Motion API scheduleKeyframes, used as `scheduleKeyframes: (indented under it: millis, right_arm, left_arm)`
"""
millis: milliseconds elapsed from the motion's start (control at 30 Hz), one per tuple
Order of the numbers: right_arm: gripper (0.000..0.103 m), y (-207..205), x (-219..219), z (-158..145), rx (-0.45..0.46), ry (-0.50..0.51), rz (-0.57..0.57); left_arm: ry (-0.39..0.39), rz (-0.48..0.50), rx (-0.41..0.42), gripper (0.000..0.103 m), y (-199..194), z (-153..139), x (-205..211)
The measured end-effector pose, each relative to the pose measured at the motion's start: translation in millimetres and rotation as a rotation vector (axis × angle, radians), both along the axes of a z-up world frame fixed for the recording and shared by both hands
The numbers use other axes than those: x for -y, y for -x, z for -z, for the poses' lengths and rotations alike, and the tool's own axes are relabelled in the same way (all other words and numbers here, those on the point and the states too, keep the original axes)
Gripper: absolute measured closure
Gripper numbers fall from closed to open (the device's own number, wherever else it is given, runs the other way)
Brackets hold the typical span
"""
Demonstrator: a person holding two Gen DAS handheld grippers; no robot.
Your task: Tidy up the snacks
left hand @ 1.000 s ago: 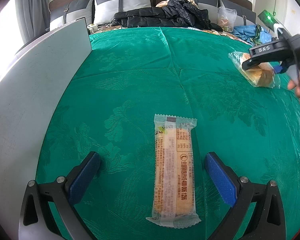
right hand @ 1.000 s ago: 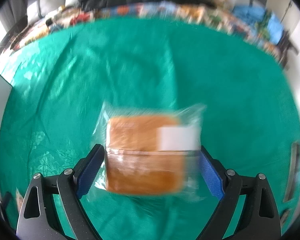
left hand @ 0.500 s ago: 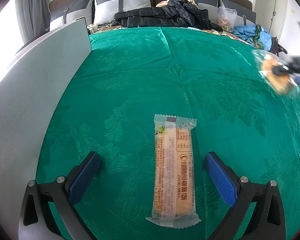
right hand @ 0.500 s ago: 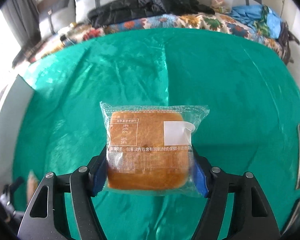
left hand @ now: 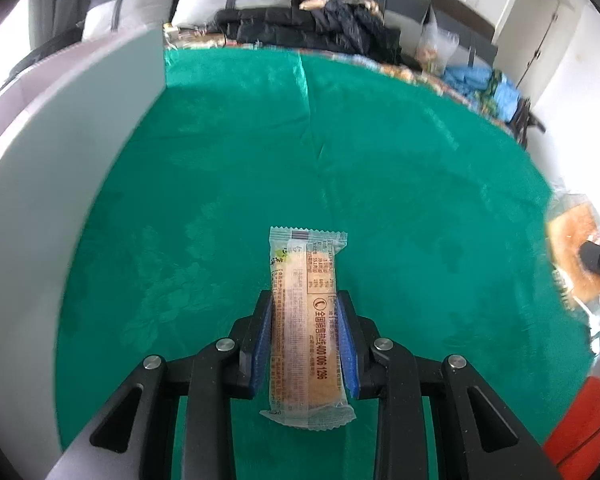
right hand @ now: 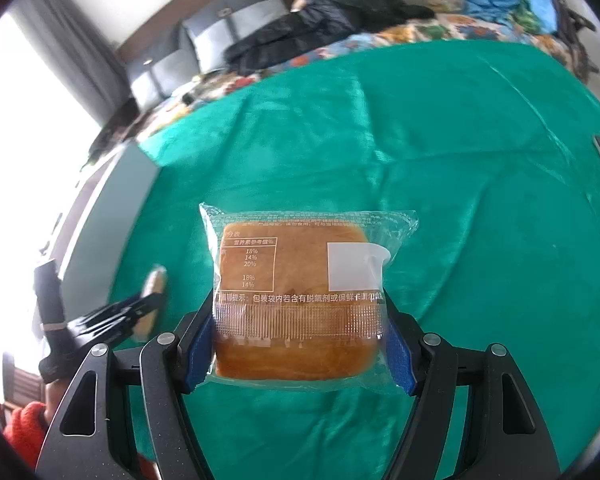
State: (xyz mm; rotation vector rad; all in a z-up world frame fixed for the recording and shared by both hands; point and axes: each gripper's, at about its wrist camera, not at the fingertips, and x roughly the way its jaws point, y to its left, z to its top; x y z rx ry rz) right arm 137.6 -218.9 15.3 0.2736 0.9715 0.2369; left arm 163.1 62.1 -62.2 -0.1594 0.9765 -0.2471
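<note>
A long snack bar (left hand: 306,256) in a clear wrapper sits lengthwise between the blue pads of my left gripper (left hand: 304,304), just above the green cloth (left hand: 260,160). The jaws are closing and the pads press on its sides. My right gripper (right hand: 298,312) is shut on a packed bread loaf (right hand: 296,264) and holds it up off the cloth. The bread loaf (left hand: 572,248) shows at the right edge of the left wrist view. The right wrist view has the left gripper (right hand: 140,308) and the snack bar (right hand: 154,284) at its lower left.
A tall grey board (left hand: 60,180) stands along the left side of the cloth. At the far end lie pillows, a black jacket (left hand: 320,28), a plastic bag (left hand: 436,48) and blue cloth items (left hand: 484,84). A red sleeve (right hand: 24,428) is at the near left.
My left jaws went from wide open to closed on the snack bar, which has risen slightly. The right gripper closed on the bread loaf and carried it nearer, toward the left gripper.
</note>
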Motion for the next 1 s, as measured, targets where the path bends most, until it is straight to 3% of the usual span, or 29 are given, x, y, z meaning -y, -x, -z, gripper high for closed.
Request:
scheduleKeyframes:
  millis: [133, 300, 433, 567, 600, 667, 733, 867, 1000]
  right_arm:
    - [0.03, 1, -40, -36, 0.066, -0.052, -0.081]
    - [0.03, -14, -147, -87, 0.146, -0.134, -0.259]
    - [0.03, -24, -260, -109, 0.182, -0.133, -0.434]
    - [0.029, -42, -361, -98, 0.172, -0.068, -0.543]
    - [0.027, -45, -378, -90, 0.163, -0.045, -0.557]
    - [0.026, -49, -409, -69, 0.121, 0.002, -0.597]
    - [0.026, -54, -433, -40, 0.051, 0.069, -0.638]
    - [0.025, -47, -420, -20, 0.011, 0.137, -0.628]
    - [0.023, -40, -407, -53, 0.095, 0.161, -0.628]
  left_arm:
    - [0.113, -0.04, 0.078, 0.074, 30, -56, -28]
    - [0.076, -0.185, 0.145, 0.073, 51, -112, -121]
    - [-0.034, -0.352, 0.109, 0.073, 59, -113, -207]
    - [-0.109, -0.444, 0.035, 0.073, 71, -92, -261]
    - [-0.122, -0.453, 0.024, 0.07, 73, -87, -266]
    - [-0.141, -0.467, -0.004, 0.051, 80, -76, -276]
    - [-0.151, -0.479, 0.001, 0.024, 85, -69, -277]
    - [-0.192, -0.484, 0.035, 0.019, 95, -69, -274]
    - [-0.235, -0.488, 0.077, 0.01, 102, -86, -269]
